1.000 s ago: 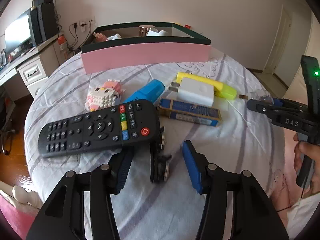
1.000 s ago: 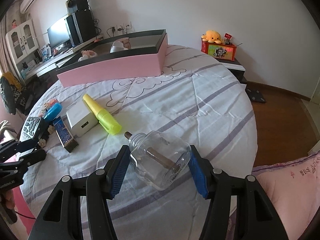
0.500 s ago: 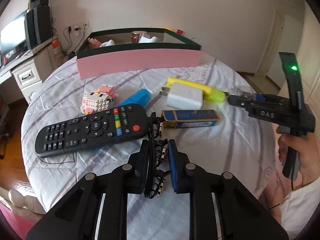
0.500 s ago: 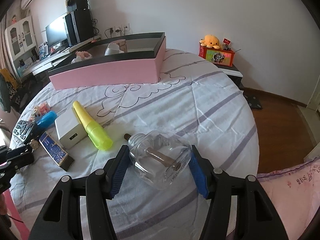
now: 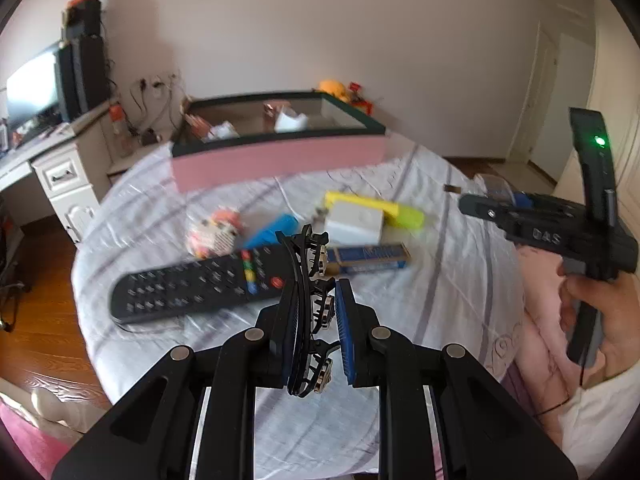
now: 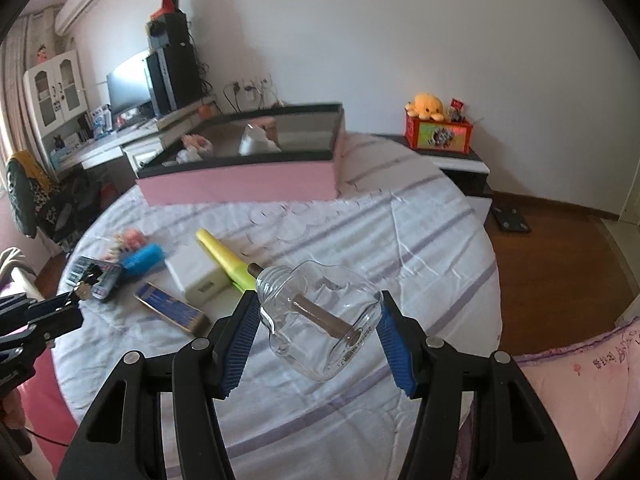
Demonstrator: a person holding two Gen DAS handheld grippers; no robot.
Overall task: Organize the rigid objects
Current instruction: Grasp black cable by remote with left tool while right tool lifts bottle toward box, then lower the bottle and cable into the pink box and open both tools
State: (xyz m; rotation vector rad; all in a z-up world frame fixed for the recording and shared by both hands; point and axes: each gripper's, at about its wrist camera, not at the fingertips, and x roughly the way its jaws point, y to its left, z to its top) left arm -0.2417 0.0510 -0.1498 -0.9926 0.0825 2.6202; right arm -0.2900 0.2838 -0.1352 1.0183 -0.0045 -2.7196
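My left gripper (image 5: 316,332) is clamped on a black hair clip (image 5: 310,312), held edge-up off the bed. My right gripper (image 6: 316,320) grips a clear glass bottle (image 6: 320,322) lying on its side between the blue pads — neck toward eleven o'clock, clear of the bedspread (image 6: 400,240).

From the left wrist view, just past the clip lies the black remote (image 5: 192,288) at ten o'clock and a blue box (image 5: 368,258) at one. Beyond them sit the white charger (image 5: 354,222), the yellow highlighter (image 5: 376,208), a blue tube (image 5: 272,232) and a pink block toy (image 5: 216,232). Farthest, at twelve o'clock, stands the pink-sided tray (image 5: 280,158) — small items inside, too blurred to name.
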